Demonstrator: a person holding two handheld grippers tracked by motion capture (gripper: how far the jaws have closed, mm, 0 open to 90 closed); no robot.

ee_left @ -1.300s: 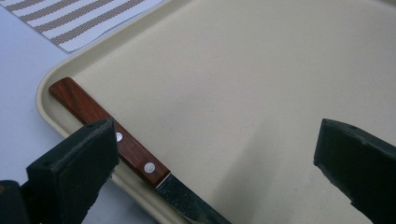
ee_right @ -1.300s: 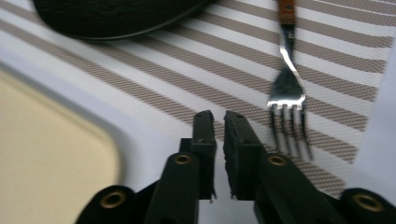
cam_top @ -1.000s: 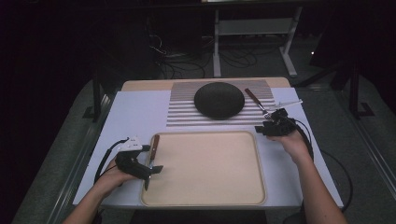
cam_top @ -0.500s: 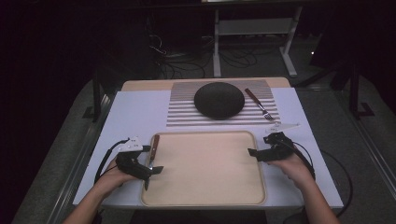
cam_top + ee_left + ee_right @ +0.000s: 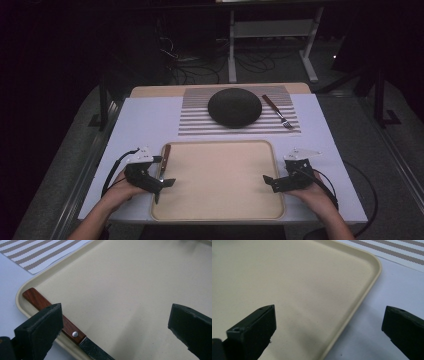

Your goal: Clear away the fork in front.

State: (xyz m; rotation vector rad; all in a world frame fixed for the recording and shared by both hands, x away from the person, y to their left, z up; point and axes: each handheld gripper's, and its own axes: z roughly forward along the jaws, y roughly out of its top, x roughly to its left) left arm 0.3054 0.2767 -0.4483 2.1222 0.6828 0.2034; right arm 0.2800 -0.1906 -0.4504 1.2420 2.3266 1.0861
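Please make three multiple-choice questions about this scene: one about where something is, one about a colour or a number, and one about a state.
1. Where does the knife lie?
A. on the left edge of the tray
B. on the striped mat
C. under the bowl

2. What colour is the knife's handle?
A. white
B. reddish brown
C. blue

3. How does the right gripper stand?
A. shut on the fork
B. shut on the tray's rim
C. open, holding nothing

Answers:
1. A: the left gripper view shows the knife resting along the tray's rim, at the tray's left in the high view.
2. B: the left gripper view shows a reddish-brown wooden handle with a metal rivet.
3. C: in the right gripper view its jaws stand wide apart on either side of the tray's right rim, pressing nothing; the fork lies on the mat beside the bowl.
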